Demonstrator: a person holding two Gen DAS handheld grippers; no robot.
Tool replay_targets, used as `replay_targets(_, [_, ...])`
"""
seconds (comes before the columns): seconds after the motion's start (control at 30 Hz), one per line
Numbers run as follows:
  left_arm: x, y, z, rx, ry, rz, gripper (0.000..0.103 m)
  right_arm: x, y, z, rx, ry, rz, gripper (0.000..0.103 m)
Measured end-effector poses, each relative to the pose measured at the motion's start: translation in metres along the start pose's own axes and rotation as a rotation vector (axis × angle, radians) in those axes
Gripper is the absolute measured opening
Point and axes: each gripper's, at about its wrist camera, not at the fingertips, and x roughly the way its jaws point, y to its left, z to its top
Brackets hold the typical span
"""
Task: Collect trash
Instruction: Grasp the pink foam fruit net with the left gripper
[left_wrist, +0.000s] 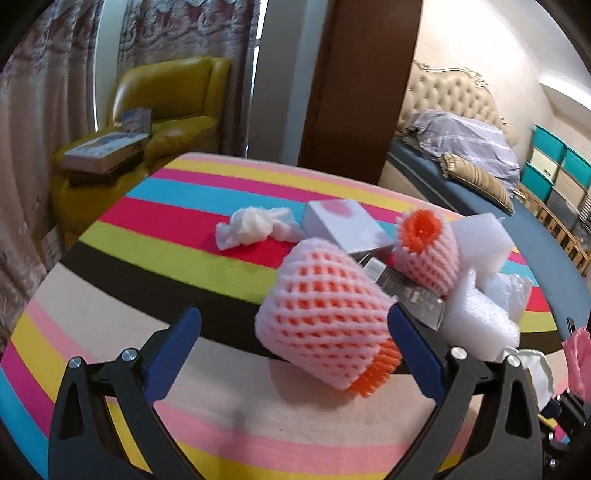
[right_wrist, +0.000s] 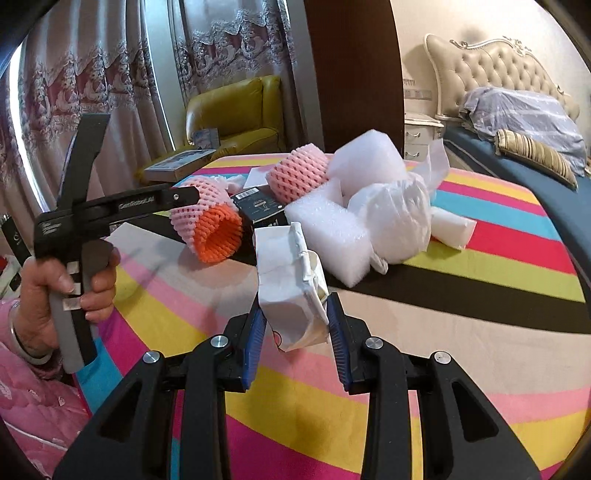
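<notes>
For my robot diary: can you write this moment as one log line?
left hand-held gripper: open beside foam fruit net | right hand-held gripper: shut on white carton | striped table: trash left

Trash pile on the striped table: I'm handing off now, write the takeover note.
Right gripper: shut on a crumpled white carton.
Left gripper: open around the nearer pink-and-orange foam net, not gripping.
Still on the striped table: second foam net, tissue wad, white box, black box, foam blocks, plastic bag.
Done: one piece picked up.
Left: everything else; no bin in view.
</notes>
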Motion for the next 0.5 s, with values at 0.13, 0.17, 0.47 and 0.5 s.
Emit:
replay_targets(0.13, [0.009,0.007,-0.01,-0.055,0.066,-0.066,0.08,0.001,-0.001,-0.001,0.016,0.004,0.011,0.032])
replay_targets(0.17, [0.014,0.008,-0.012,-0.068,0.09,-0.093,0.073,0.0,-0.002,-0.001,0.022,0.0,0.015,0.032])
replay_targets(0.47, [0.011,-0.004,-0.013,0.007,0.053,-0.169,0.025,-0.002,-0.001,-0.003,0.033,0.004,-0.004,0.032])
replay_targets(0.5, [0.007,-0.005,-0.013,0.021,0.039,-0.174,0.024,-0.002,-0.001,-0.003,0.033,0.004,-0.005,0.032])
